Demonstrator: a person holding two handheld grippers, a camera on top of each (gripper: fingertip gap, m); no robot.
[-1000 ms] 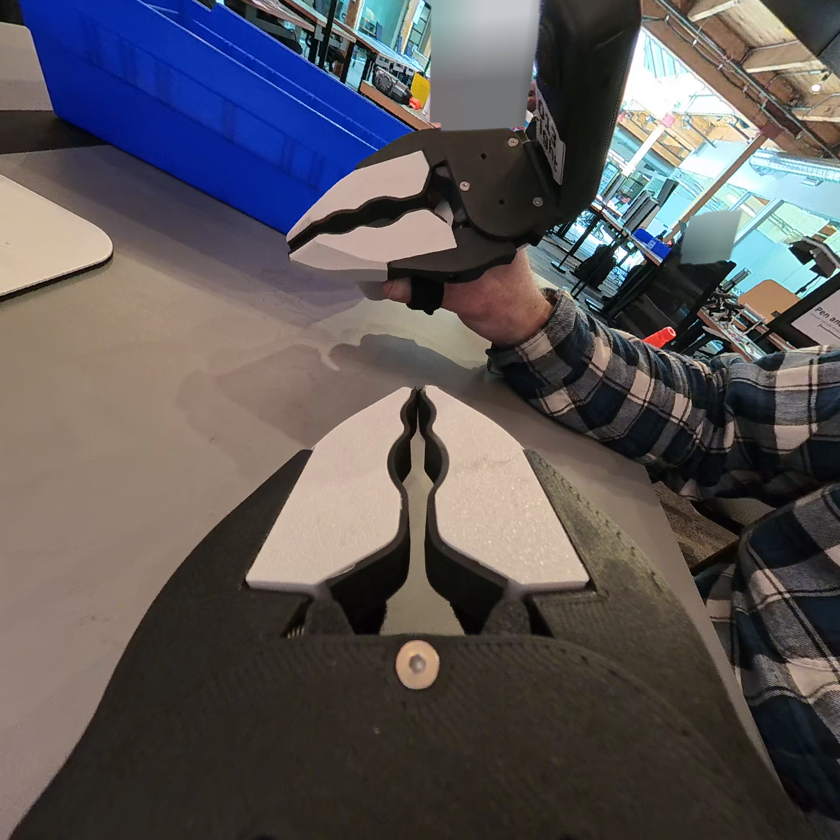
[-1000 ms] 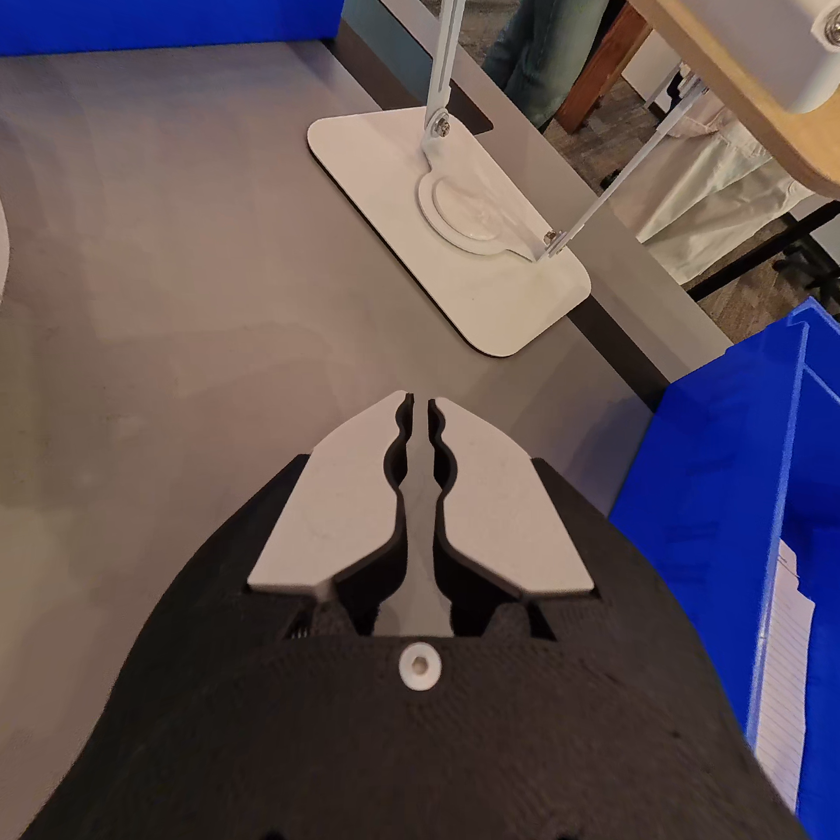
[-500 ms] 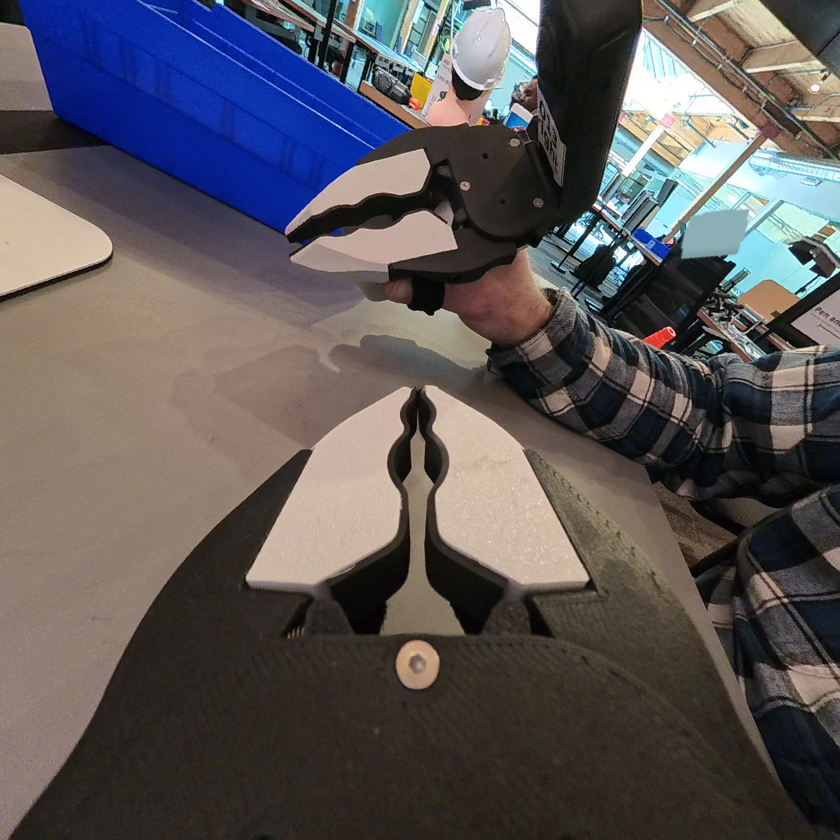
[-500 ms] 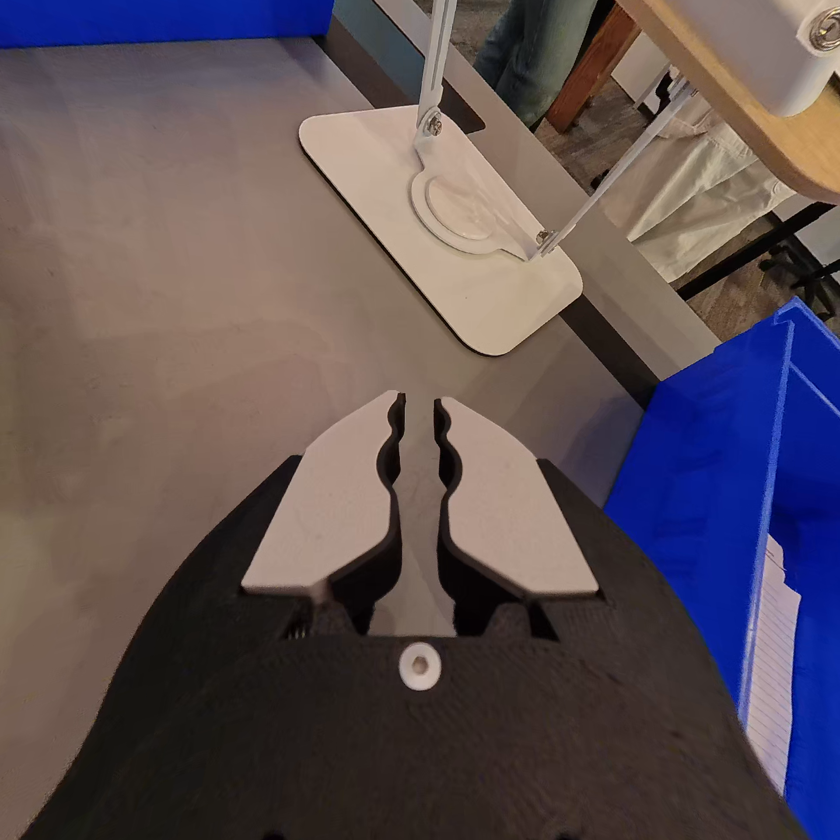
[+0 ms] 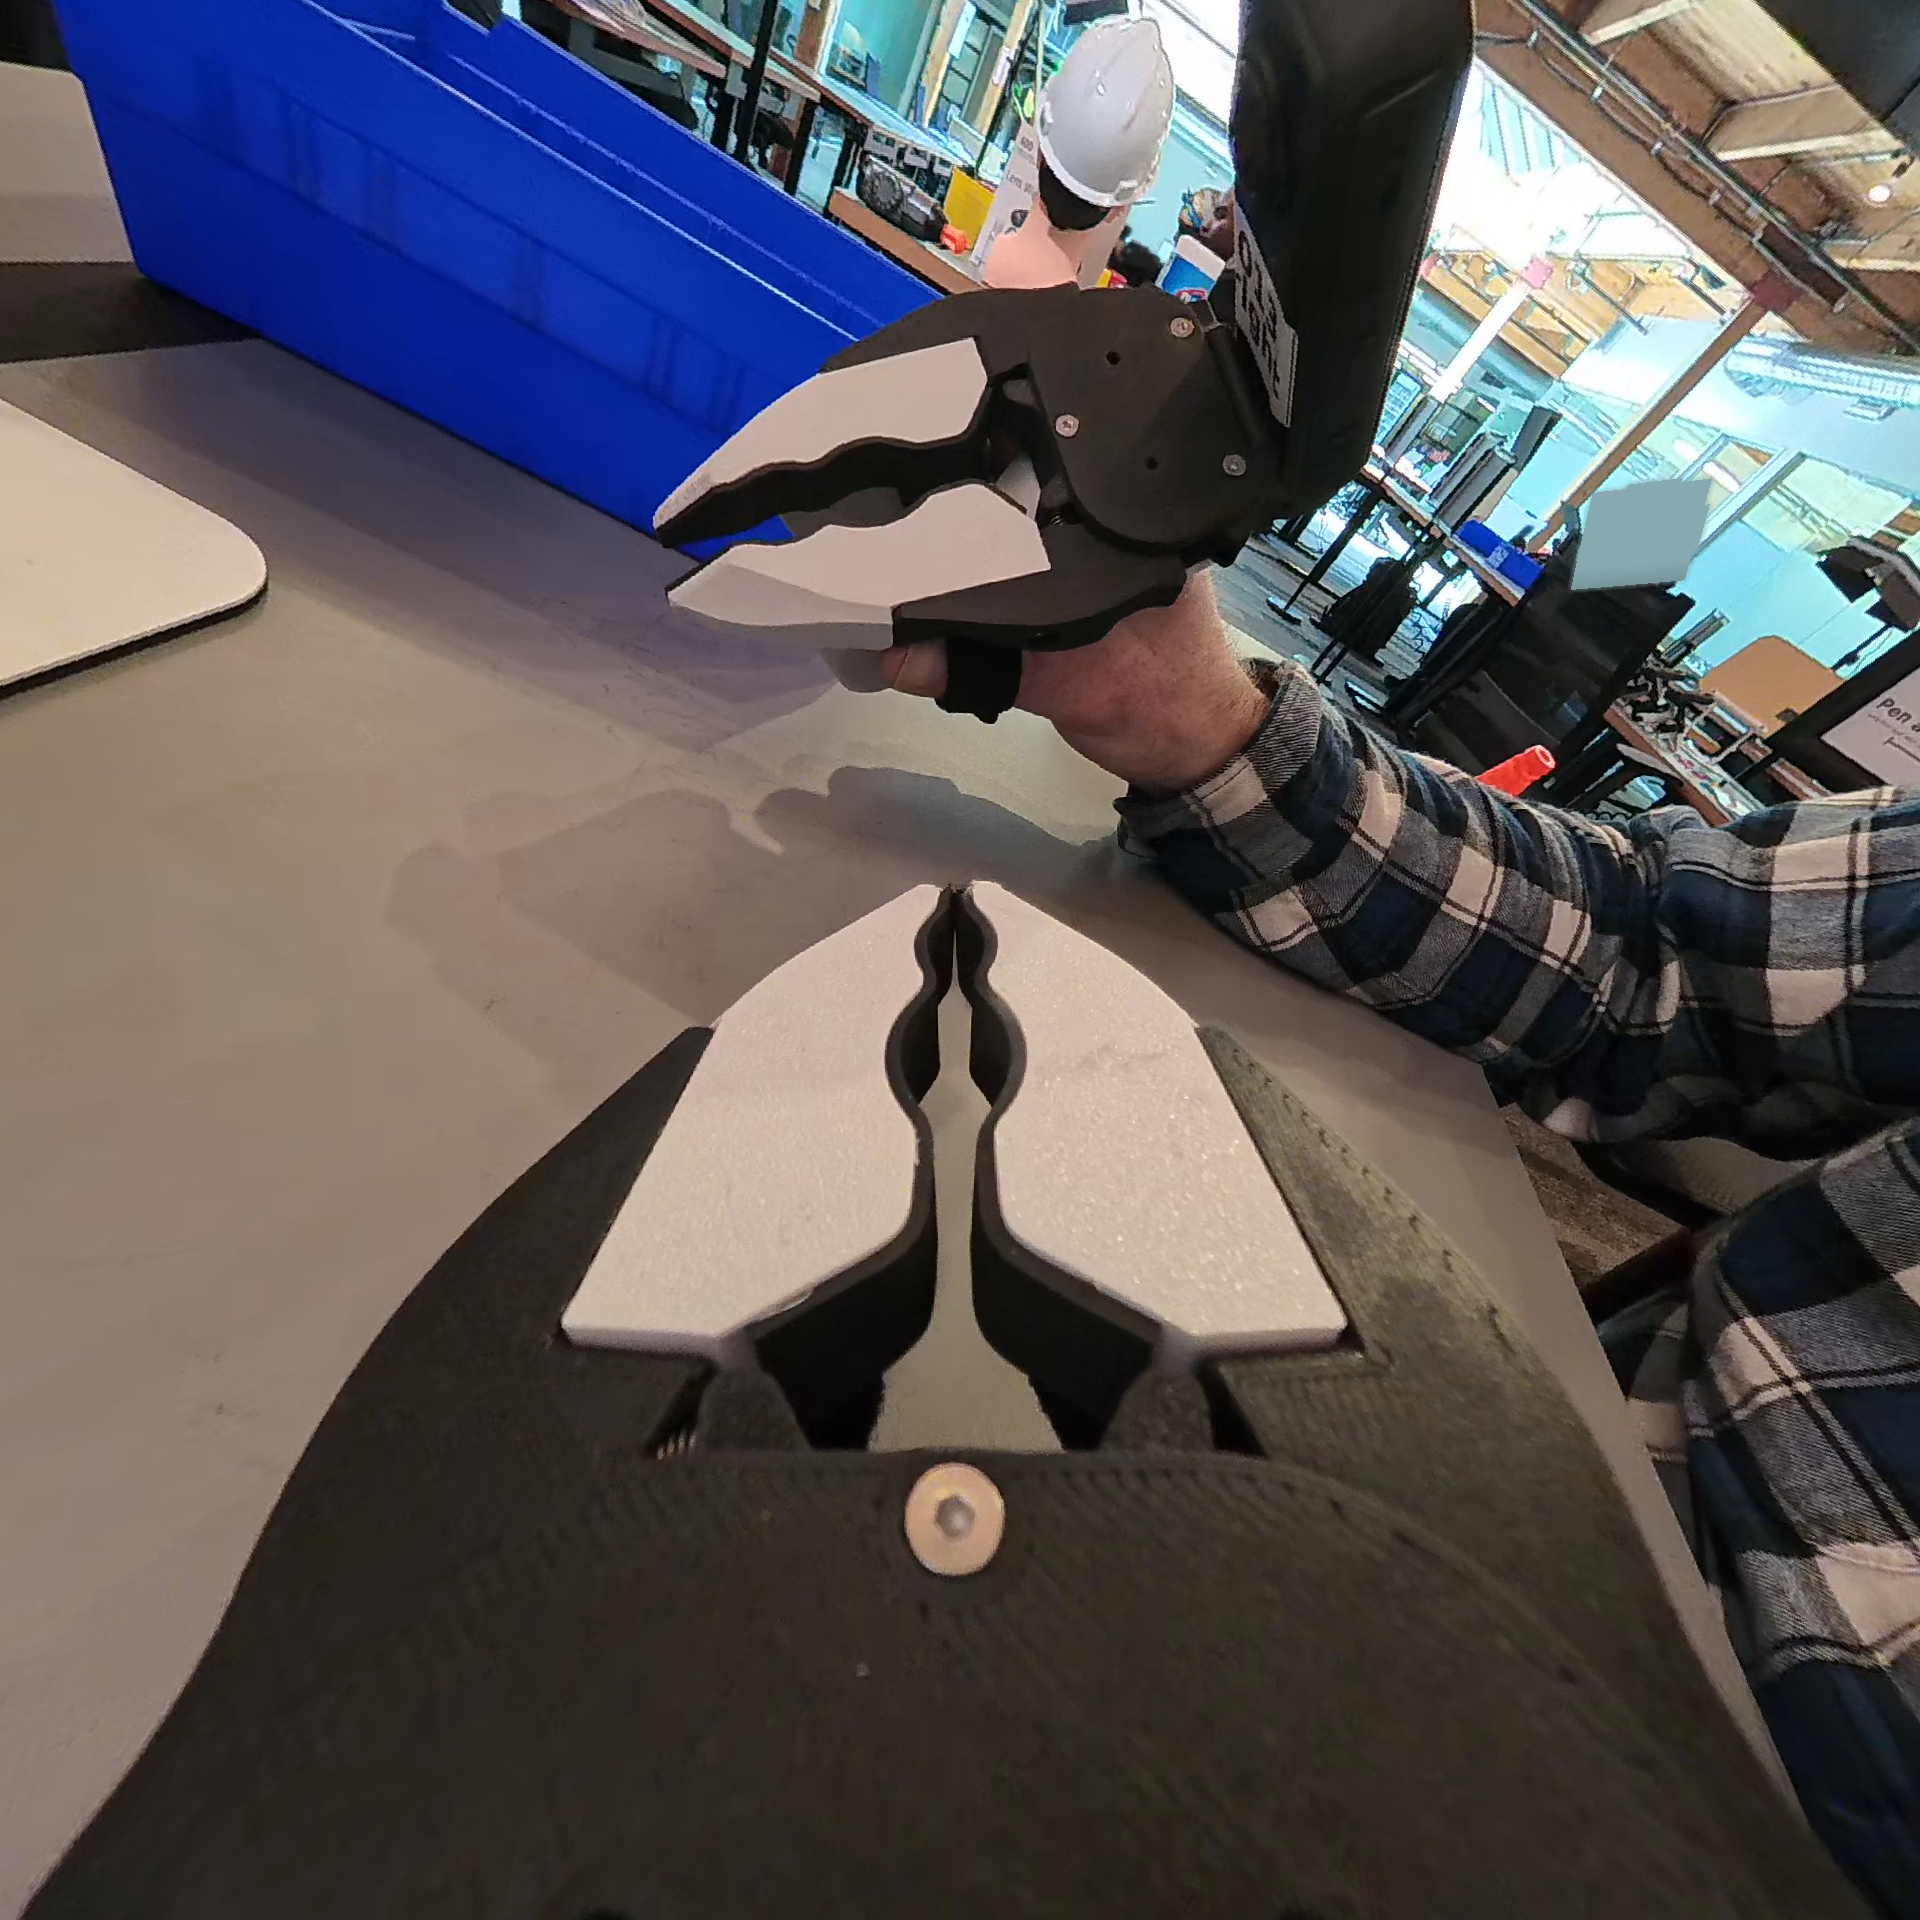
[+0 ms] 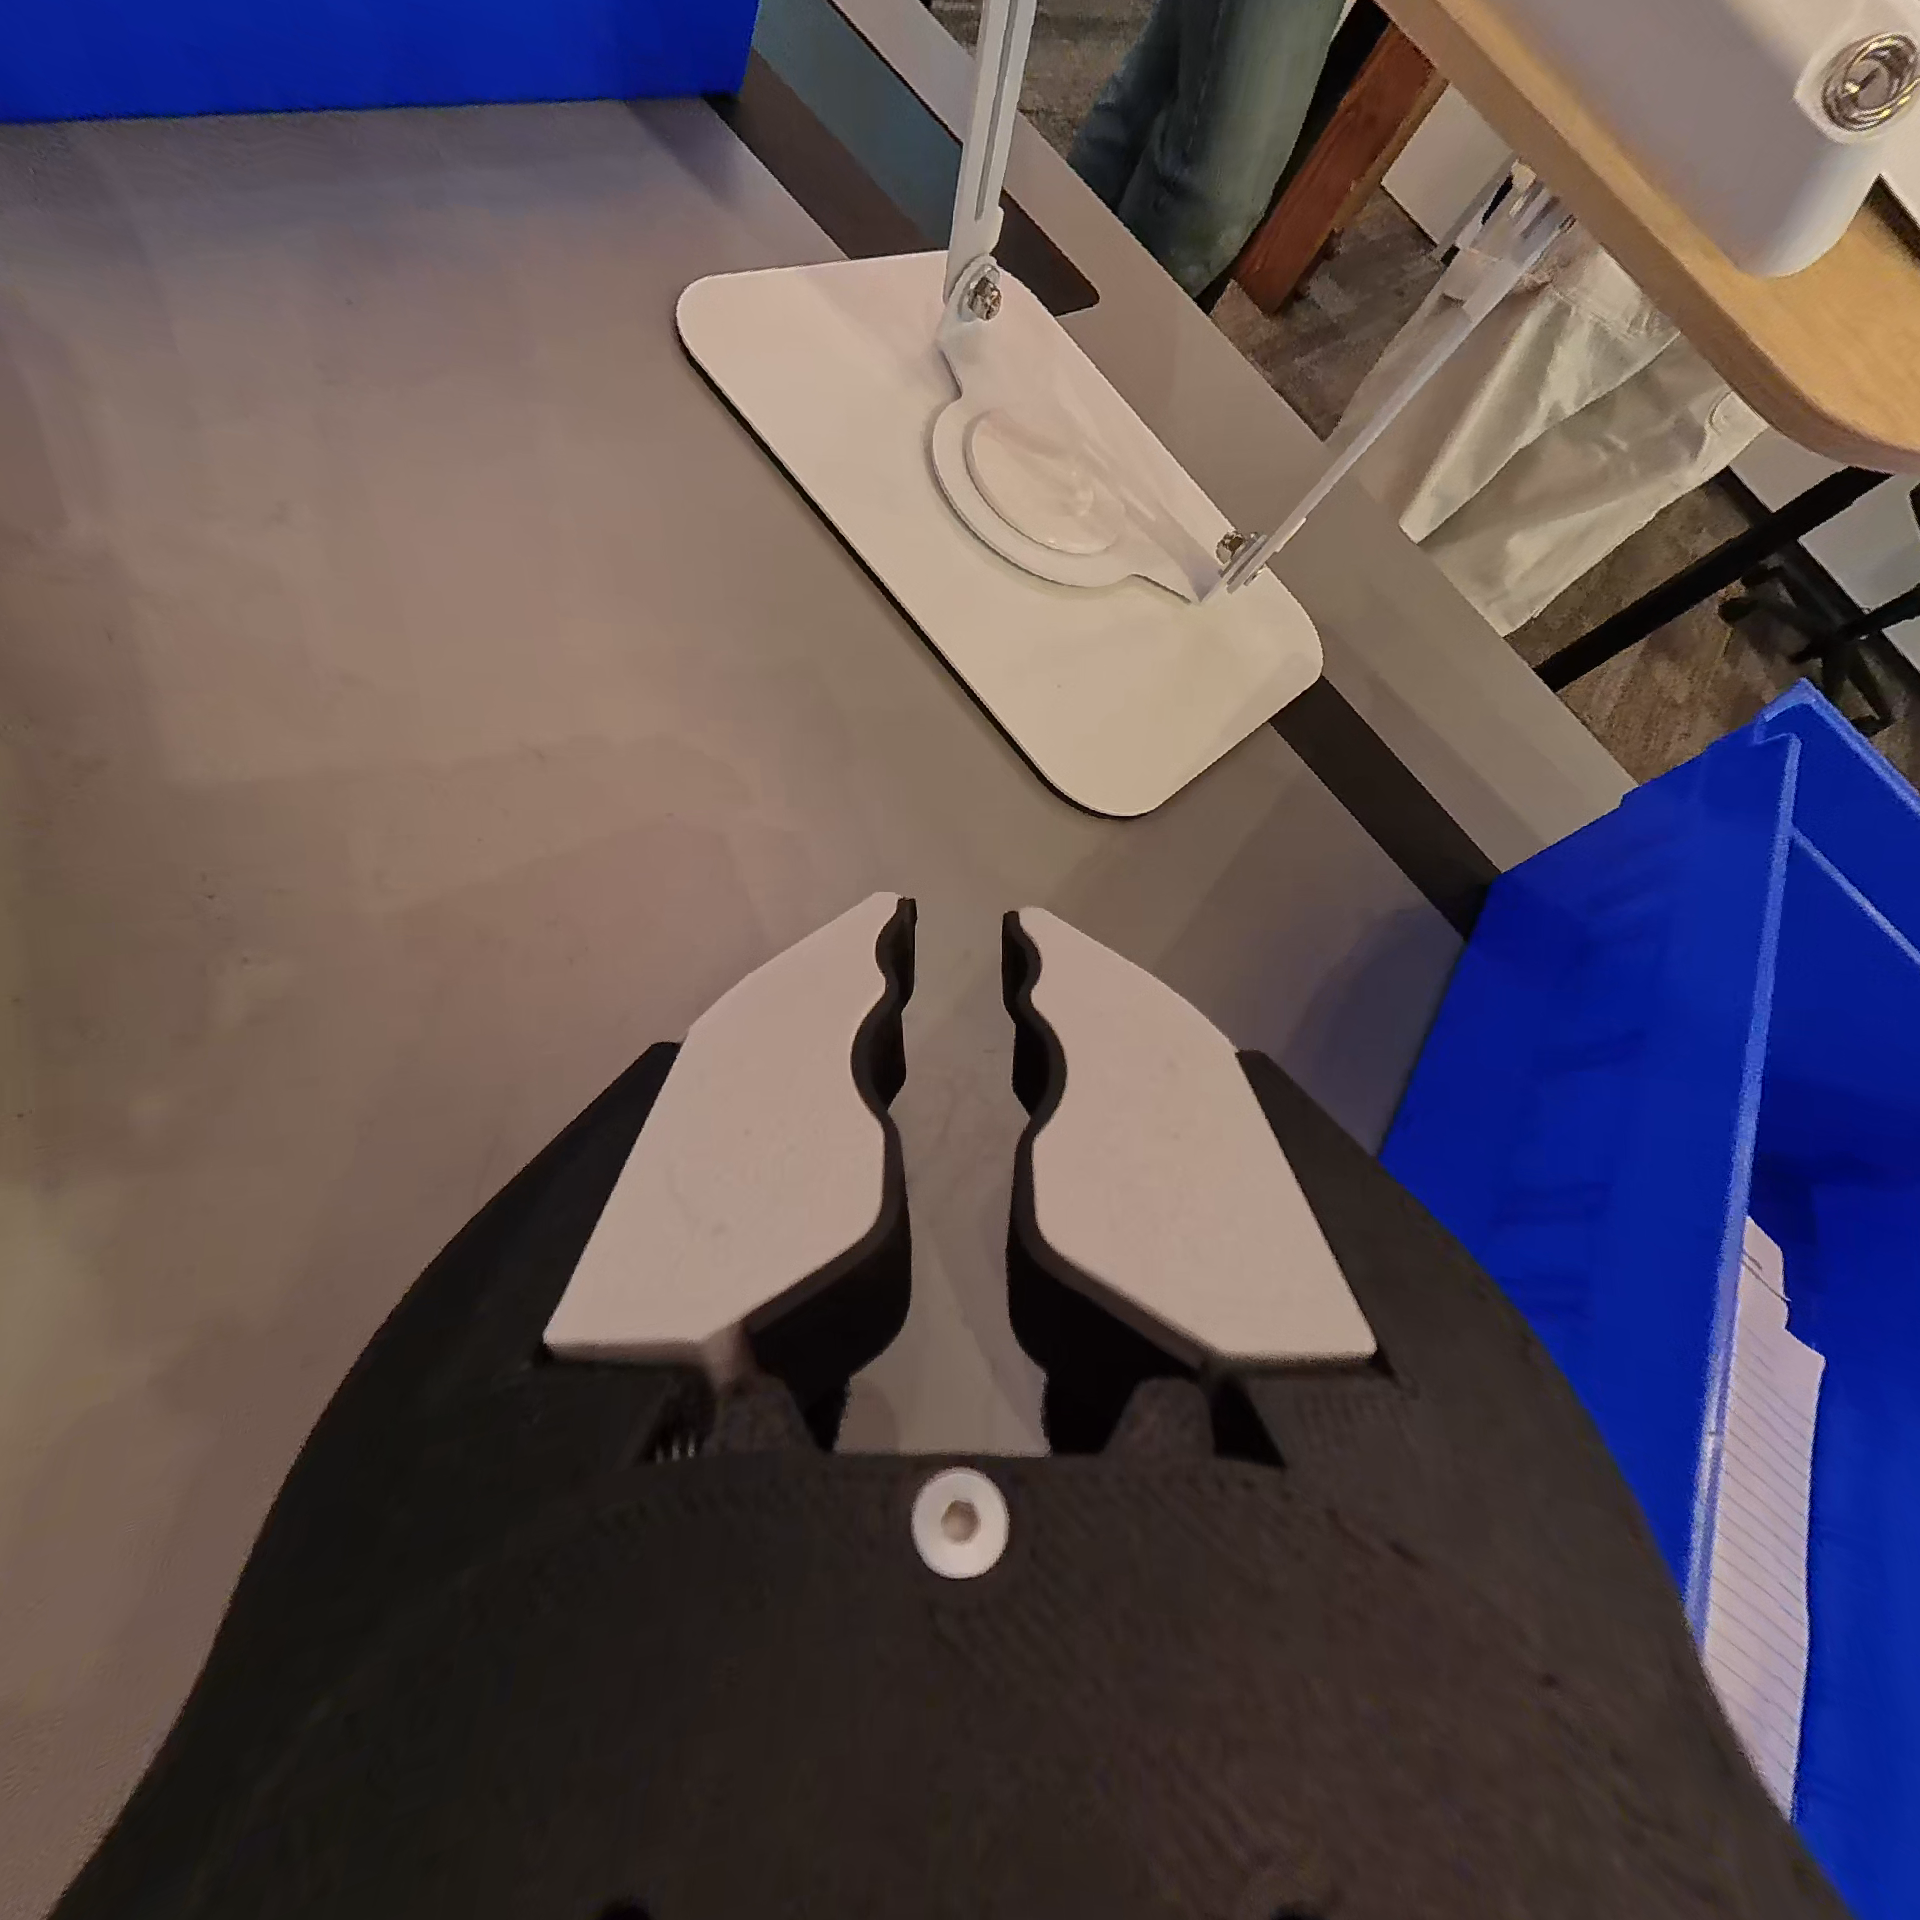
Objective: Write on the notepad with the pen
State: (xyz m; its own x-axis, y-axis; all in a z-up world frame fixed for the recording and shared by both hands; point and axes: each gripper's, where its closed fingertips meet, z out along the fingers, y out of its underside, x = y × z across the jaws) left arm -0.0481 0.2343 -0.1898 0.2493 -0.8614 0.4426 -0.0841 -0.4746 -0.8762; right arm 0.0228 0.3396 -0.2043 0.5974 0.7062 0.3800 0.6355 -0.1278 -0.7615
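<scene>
1. Now the right tongs [image 6: 958,906] stand parted, with a clear strip of grey tabletop [image 6: 364,623] showing between the two pale fingers; a second ago only a thin slit separated them, and half a second ago the gap was already growing. Nothing sits between them.
2. Seen from the left wrist view, the right tongs [image 5: 675,566] are held up off the tabletop [image 5: 312,883] by a hand [image 5: 1122,696] in a plaid sleeve [image 5: 1507,935], and their tips spread wider than in the two earlier pictures.
3. Meanwhile the left tongs [image 5: 954,896] are clenched tip to tip on nothing, just as they were a second ago, and they lie low over the tabletop.
4. Over the same second the right wrist view drifts a little toward the blue bin [image 6: 1662,1143] at its right, so more of the lined white notepad [image 6: 1756,1507] inside shows, standing against the bin's near wall.
5. No pen shows in either view; it may lie deeper in the bin, but that cannot be told.
6. A white lamp base [image 6: 1039,623] stands on the tabletop ahead of the right tongs, apart from the bin, and plays no part.
7. Judged from this, the opening is a preparation to reach into the bin, so the task is at its very start: notepad not yet fetched, pen not yet found, nothing written.
</scene>
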